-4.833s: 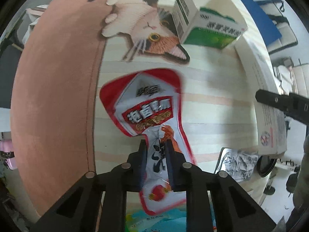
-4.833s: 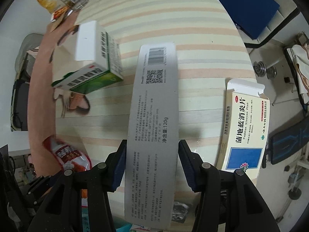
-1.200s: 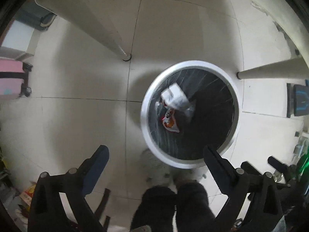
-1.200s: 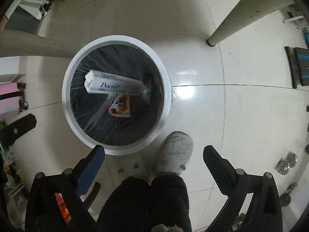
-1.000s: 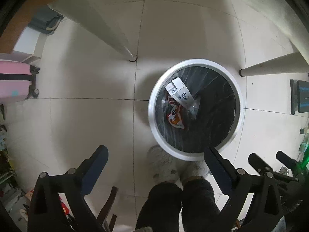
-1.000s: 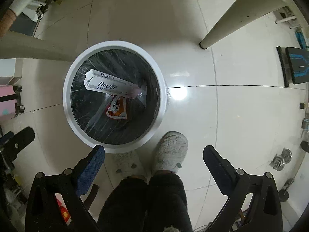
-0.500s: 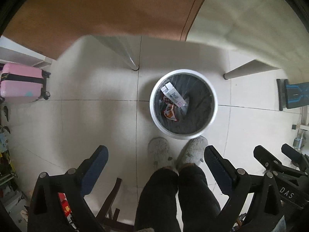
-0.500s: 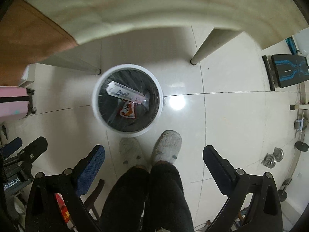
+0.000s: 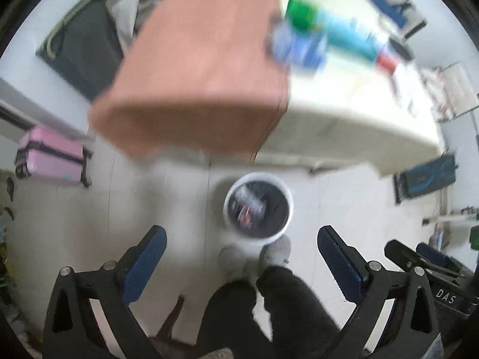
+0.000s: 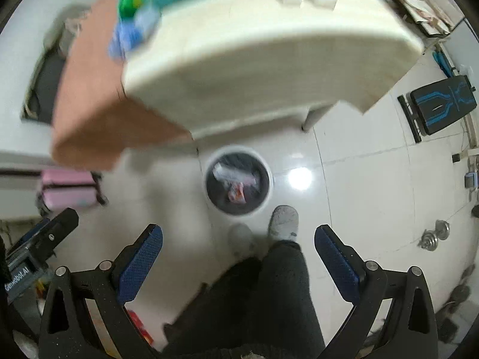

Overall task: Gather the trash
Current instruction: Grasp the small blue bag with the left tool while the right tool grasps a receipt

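Observation:
A white round bin (image 9: 281, 233) with a black liner stands on the floor by the table's near edge, also the bin (image 10: 266, 206) in the right wrist view. Inside lie a white box (image 10: 229, 172) and a red snack wrapper (image 10: 236, 193). My left gripper (image 9: 242, 246) is open and empty, high above the floor. My right gripper (image 10: 238, 243) is open and empty too. On the table, blurred, lie a green box (image 9: 302, 12), a teal package (image 9: 350, 37) and a blue wrapper (image 9: 296, 48).
The table carries a brown cloth (image 9: 194, 68) and a cream striped cloth (image 10: 269, 51). A person's dark trouser legs (image 10: 269, 299) and grey slippers (image 10: 284, 218) stand just before the bin. A pink suitcase (image 9: 51, 157) is at the left, a bench (image 10: 440, 104) and dumbbell (image 10: 435, 234) at the right.
Both grippers have risen and tilted up from the bin, so the tabletop and its trash have come into view. Earlier each let its item drop into the bin and opened.

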Tool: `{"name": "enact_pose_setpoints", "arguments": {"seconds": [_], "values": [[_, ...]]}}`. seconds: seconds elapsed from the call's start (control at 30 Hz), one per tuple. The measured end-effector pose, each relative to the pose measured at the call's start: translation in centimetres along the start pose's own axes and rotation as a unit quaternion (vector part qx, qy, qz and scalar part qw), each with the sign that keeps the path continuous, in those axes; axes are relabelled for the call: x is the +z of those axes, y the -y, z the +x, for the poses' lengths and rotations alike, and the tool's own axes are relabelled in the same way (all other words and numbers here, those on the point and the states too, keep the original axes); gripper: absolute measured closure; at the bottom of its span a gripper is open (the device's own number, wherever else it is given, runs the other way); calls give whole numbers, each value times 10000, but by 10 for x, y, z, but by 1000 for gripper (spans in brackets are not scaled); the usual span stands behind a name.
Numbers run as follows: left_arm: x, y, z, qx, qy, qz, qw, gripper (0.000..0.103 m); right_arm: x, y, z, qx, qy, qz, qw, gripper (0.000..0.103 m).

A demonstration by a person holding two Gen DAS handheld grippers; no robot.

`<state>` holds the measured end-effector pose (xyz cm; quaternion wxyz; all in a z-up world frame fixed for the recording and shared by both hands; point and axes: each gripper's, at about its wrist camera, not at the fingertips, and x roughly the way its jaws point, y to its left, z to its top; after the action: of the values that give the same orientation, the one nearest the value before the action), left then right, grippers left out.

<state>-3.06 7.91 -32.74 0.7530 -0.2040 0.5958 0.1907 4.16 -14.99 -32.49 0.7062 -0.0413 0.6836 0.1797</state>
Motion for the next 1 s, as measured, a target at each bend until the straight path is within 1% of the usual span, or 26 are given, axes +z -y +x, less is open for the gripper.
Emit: {"name": "enact_pose_setpoints", "arguments": {"seconds": [0.03, 0.13, 0.23, 0.27, 0.33, 0.37, 0.5, 0.53, 0.63, 0.73, 0.8, 0.83, 0.87, 0.9, 0.93, 1.0], "values": [[11, 4, -8, 13, 128, 10, 9999, 0, 14, 4, -18, 34, 128, 73, 9999, 1], [55, 20, -28, 169, 547, 56, 9983, 0, 54, 18, -54, 40, 434, 219, 9988, 1], [88, 34, -21, 291, 638, 24, 9975, 0, 99, 37, -71, -54, 605, 369, 9975, 1], [101, 38, -15, 312, 591, 8, 9978, 0, 121, 45, -72, -114, 627, 409, 9971, 1], [126, 45, 4, 375, 379, -87, 9985, 0, 152, 56, -66, -212, 601, 464, 9969, 1], [134, 47, 11, 352, 270, -148, 9989, 0, 174, 63, -59, -272, 537, 477, 9970, 1], [167, 66, 46, 236, -195, -331, 9990, 0, 232, 80, -24, -454, 323, 434, 9975, 1], [176, 70, 62, 224, -351, -336, 9986, 0, 239, 80, -16, -472, 277, 430, 9976, 1], [194, 84, 91, 273, -634, -226, 9974, 0, 270, 85, 17, -531, 83, 398, 9978, 1], [206, 90, 116, 387, -828, -78, 9958, 1, 292, 87, 40, -591, -52, 365, 9976, 1], [210, 90, 126, 415, -836, -87, 9956, 1, 303, 87, 54, -555, -143, 351, 9977, 1], [212, 89, 129, 408, -803, -95, 9959, 2, 307, 85, 59, -569, -173, 322, 9977, 1], [213, 88, 129, 425, -775, -107, 9960, 11, 309, 84, 63, -575, -197, 293, 9977, 1], [213, 86, 129, 451, -726, -128, 9963, 26, 312, 82, 66, -589, -212, 258, 9977, 0], [214, 85, 130, 454, -716, -146, 9963, 31, 313, 79, 68, -675, -193, 214, 9973, 1], [212, 81, 130, 402, -691, -194, 9966, 31, 313, 73, 67, -895, -60, 38, 9960, 10]]}}
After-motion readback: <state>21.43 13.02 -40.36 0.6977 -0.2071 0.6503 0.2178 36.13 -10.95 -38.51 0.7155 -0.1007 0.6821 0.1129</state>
